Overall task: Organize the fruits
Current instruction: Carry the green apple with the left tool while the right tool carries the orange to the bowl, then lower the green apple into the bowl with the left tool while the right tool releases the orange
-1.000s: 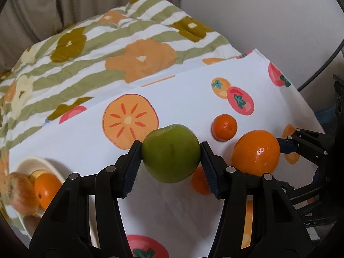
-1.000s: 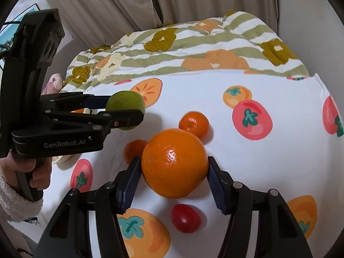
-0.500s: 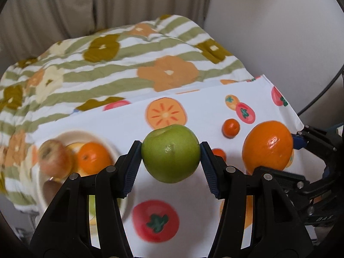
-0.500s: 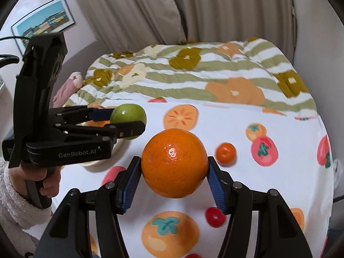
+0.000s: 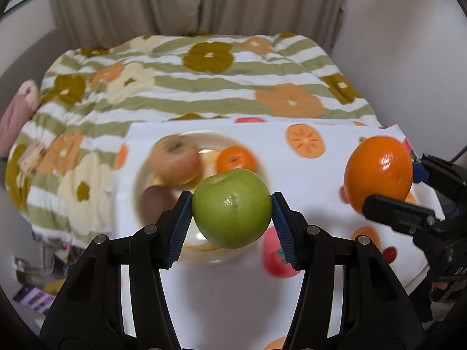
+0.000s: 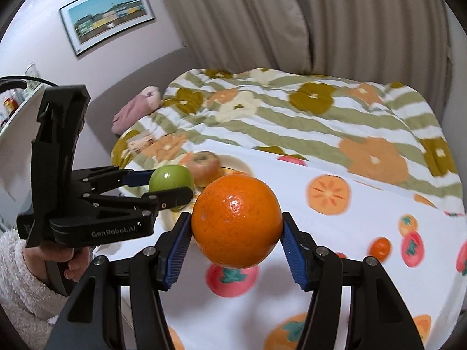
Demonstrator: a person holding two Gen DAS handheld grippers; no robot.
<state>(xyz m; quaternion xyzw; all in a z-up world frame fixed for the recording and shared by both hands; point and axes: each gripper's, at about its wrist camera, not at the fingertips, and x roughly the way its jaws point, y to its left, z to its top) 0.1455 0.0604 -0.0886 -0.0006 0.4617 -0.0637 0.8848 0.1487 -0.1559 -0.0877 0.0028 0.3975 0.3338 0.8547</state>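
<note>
1. L gripper: jaws part-open, clamped on green apple, held in air above plate w/ fruit.
2. R gripper: jaws part-open, clamped on orange, in air over fruit-print cloth, just right of the plate.

One brand name readable, on the left claw

"GenRobot.AI" stands in pale letters on the black side of the left claw, low on its body just behind the fingers, seen from the right wrist view. In the left wrist view a few pale characters show on the right claw near the frame's right edge, too cut off to read.
</note>
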